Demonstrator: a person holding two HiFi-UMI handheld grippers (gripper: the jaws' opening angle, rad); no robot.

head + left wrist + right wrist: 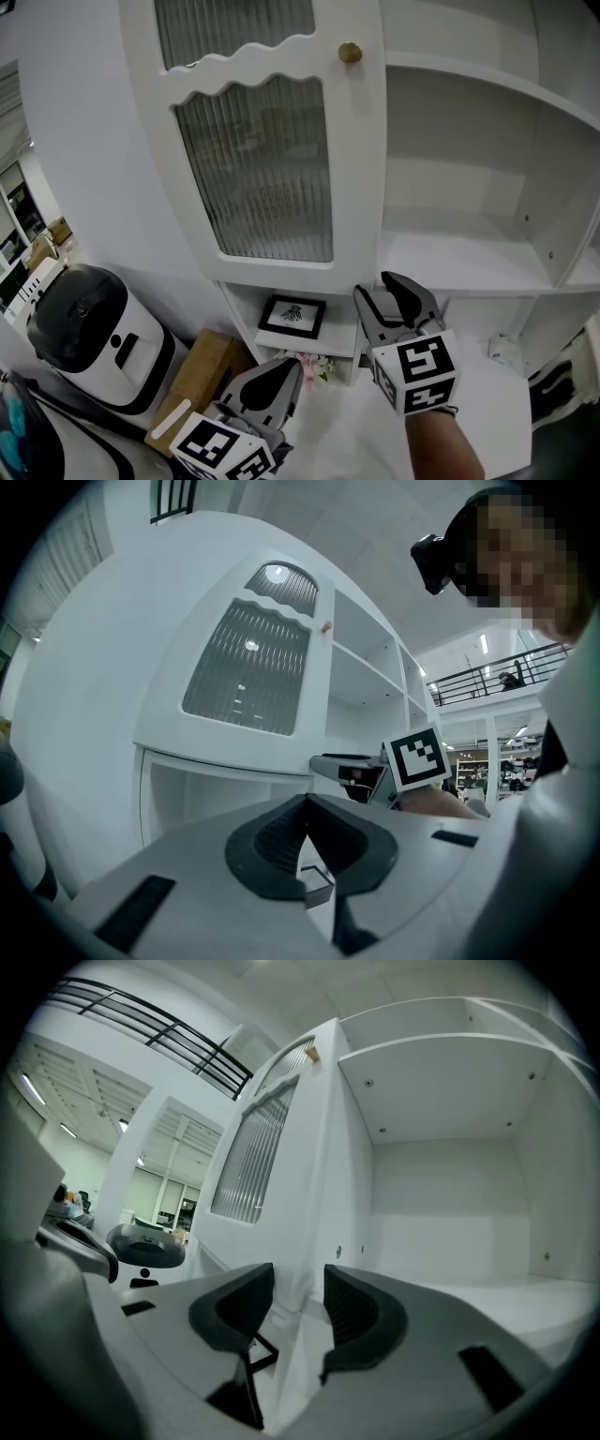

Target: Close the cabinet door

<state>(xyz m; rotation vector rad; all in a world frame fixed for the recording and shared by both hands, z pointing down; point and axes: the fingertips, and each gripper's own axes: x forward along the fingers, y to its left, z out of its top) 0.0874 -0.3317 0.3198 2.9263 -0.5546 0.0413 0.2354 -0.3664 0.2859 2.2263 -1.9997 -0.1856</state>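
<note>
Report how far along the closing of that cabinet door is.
Done: nothing yet. The cabinet door stands swung wide open, baring the shelf. In hand: the right hand-held gripper, jaws apart, is lined up on the door's lower free edge without clamping it. The left hand-held gripper is shut and idle, low down. Left: swing the door fully closed.

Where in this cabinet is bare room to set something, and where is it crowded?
Bare: the wide shelf between the open door and the side wall. Crowded: the low cubby, with a framed picture and flowers.
</note>
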